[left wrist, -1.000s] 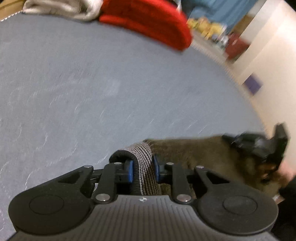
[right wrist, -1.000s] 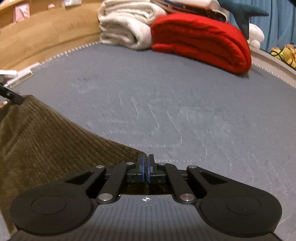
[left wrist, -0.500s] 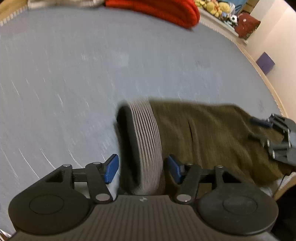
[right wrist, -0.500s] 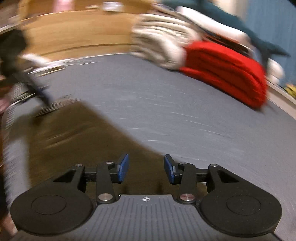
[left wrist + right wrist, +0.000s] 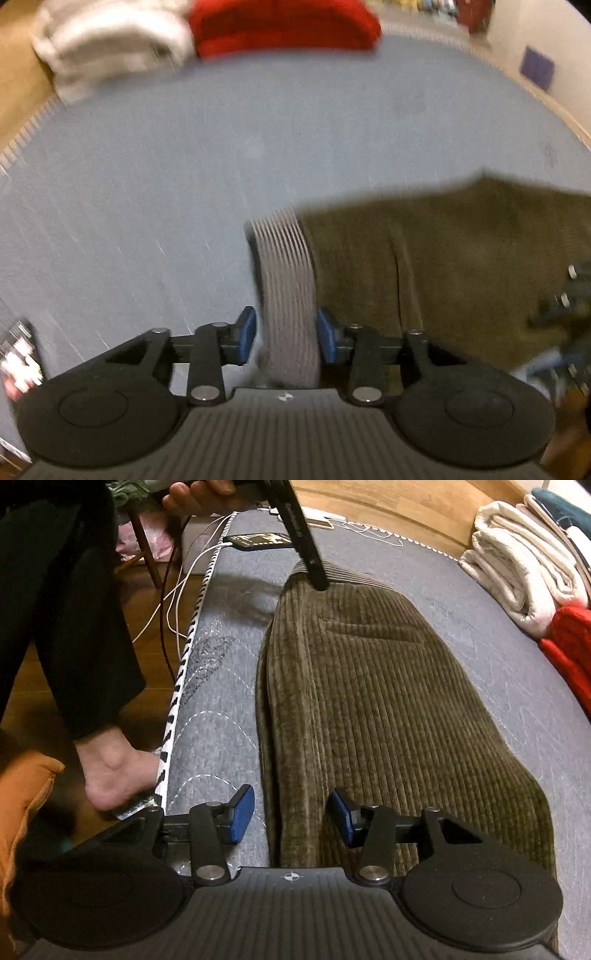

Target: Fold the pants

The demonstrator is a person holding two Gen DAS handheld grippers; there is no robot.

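Left gripper jaws closing, seemingly unclamped; right gripper jaws apart.

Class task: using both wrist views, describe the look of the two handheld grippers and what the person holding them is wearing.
Both grippers look alike: the left gripper and right gripper have matte black ribbed bodies, round discs on each side, silver pivot screws, a small white crosshair mark, and black fingers with blue pads. The person wears a black sleeve and black trousers.
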